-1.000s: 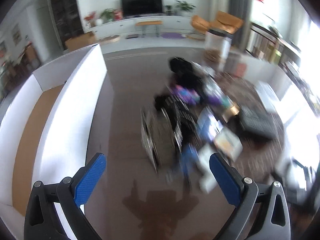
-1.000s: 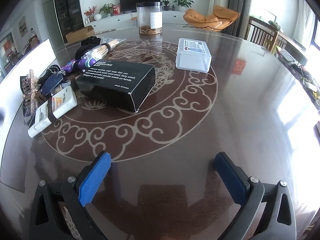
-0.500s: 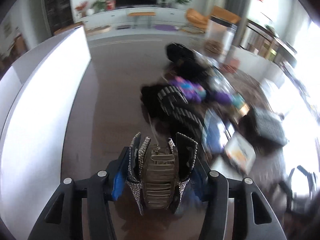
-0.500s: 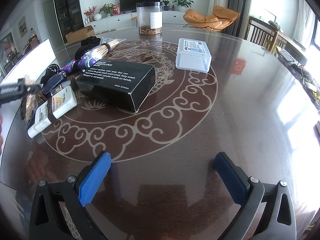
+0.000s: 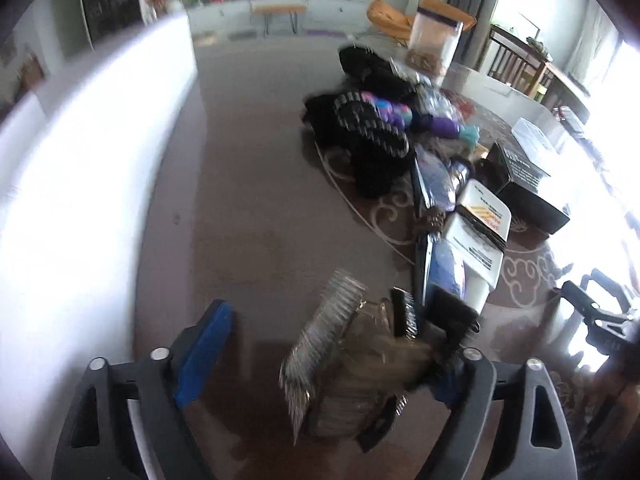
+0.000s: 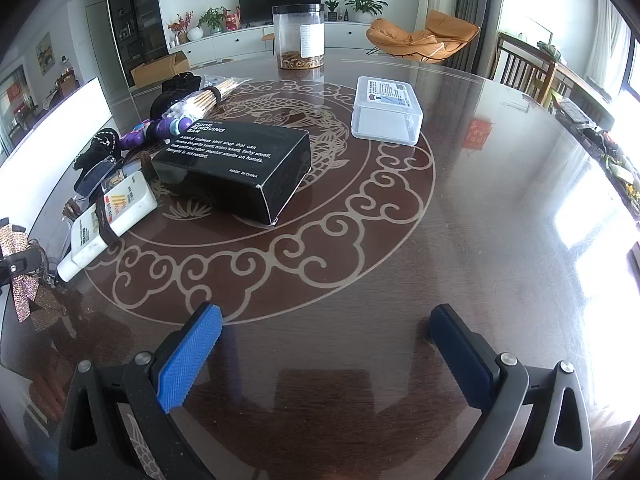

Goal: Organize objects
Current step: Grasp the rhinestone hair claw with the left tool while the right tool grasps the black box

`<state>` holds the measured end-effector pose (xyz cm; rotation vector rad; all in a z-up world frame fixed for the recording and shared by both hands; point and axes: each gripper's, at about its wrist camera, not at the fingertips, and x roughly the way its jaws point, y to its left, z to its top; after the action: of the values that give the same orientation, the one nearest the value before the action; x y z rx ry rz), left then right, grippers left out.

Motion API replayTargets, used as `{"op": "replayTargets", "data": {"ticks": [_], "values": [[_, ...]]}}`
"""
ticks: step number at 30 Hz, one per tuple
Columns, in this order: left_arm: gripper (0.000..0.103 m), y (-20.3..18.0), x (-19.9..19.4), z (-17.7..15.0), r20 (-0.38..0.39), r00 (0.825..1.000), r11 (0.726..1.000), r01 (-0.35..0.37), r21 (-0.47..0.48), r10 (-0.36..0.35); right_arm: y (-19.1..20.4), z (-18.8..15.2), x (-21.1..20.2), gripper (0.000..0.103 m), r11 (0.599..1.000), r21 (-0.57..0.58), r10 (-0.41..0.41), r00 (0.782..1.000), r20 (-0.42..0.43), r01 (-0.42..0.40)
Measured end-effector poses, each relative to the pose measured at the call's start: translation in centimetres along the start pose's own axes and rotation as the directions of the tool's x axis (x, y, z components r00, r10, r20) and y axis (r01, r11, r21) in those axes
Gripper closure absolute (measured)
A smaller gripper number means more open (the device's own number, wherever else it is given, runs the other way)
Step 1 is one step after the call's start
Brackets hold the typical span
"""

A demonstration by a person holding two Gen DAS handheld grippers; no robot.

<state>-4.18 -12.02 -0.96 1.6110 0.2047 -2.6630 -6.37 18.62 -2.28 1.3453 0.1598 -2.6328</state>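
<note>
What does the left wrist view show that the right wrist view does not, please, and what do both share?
Only the left wrist view shows the left gripper with its jaws apart, the rhinestone bow clip leaning against its right finger, and the black hair claw.

Only the right wrist view shows the right gripper, open over bare table, and the bundle of wooden sticks.

Both show the black box, the white tube, the clear plastic case, the tall clear jar and the bow clip, which sits at the right view's left edge.
</note>
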Motion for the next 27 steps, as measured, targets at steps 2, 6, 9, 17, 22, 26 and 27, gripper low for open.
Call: {"op": "replayTargets", "data": {"ticks": [2,6,9,17,22,26,27], "values": [[0.006,-0.5,0.2,-0.1,-0.005,1.000,0.999,-0.023,0.043,0.024,0.0,0.0,0.0,0.000,1.000,0.000,0.000,1.000,0.000,0.000],[0.005,-1.6,0.2,-0.5,-0.007,0.998,0.992,-0.058,0.112,0.059,-0.2,-0.1,-0.1,0.000,1.000,-0.009,0.009,1.000,0.001,-0.009],[0.003,-1.6,0.2,-0.6,0.002,0.999,0.992,-0.053,0.115,0.053,-0.3,1.9,-0.9,0.001,0.982,-0.138,0.131,0.991,0.001,-0.130],[0.000,-2.6,0.5,-0.8,-0.074,0.997,0.987,-0.025,0.159,0.038,6.4,12.3,0.3,0.000,0.762,-0.575,0.259,0.954,-0.151,-0.298],[0.000,-1.6,-0.6,0.4,-0.110,0.993,0.994,0.062,0.093,-0.051,9.1,13.3,5.2,0.014,0.719,-0.597,0.197,0.928,-0.315,-0.355],[0.048,-1.3,-1.7,0.6,-0.058,0.996,0.992,0.069,0.106,-0.064,7.2,13.3,4.7,0.043,0.808,-0.459,0.213,0.910,-0.357,-0.370],[0.048,-1.4,-1.8,0.5,-0.054,0.997,0.992,0.068,0.109,-0.063,6.2,12.8,3.9,0.044,0.835,-0.419,0.218,0.914,-0.343,-0.357]]}}
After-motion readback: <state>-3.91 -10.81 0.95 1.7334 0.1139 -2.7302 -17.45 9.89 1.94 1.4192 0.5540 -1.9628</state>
